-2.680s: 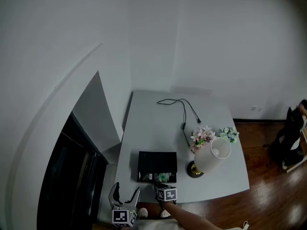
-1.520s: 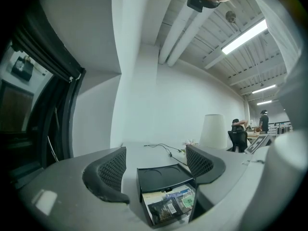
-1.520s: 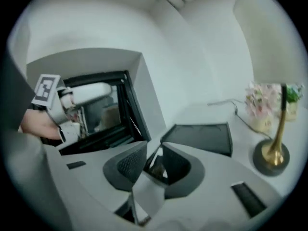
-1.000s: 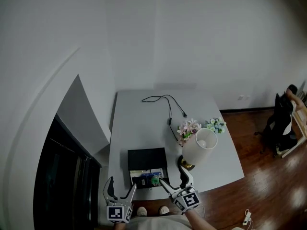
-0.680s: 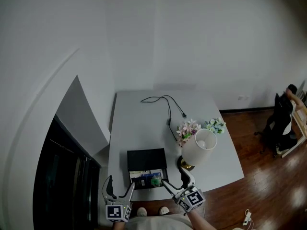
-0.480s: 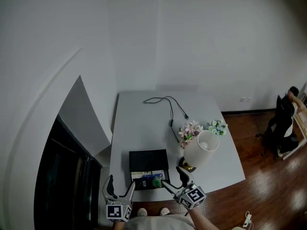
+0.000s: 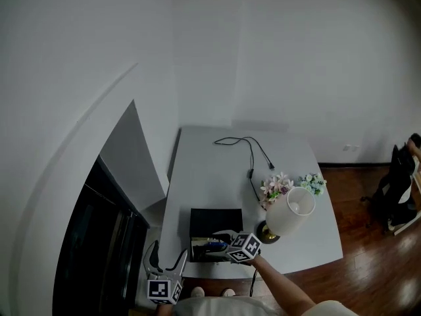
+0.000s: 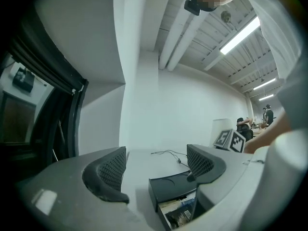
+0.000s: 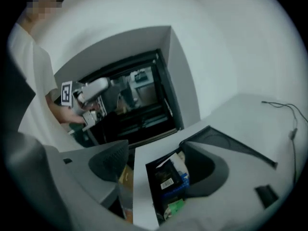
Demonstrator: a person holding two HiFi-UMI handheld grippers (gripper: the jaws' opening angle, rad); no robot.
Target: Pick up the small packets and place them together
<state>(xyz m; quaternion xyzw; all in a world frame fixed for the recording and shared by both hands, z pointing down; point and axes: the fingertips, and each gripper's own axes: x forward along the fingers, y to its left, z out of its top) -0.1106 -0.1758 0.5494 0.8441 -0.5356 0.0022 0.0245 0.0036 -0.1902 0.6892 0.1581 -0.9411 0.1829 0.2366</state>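
Hanging over the black box (image 9: 230, 146), the right claw (image 9: 156, 170), wide but just closing around untouched packets (image 9: 169, 181), could snag the box wall; left claw (image 8: 156, 162) gapes empty.

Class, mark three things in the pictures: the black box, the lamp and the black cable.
black box (image 7: 216, 218), head view, on its bare dark top.
lamp (image 7: 290, 214), head view, on the side of the shade.
black cable (image 7: 250, 172), head view, on its thicker dark section.
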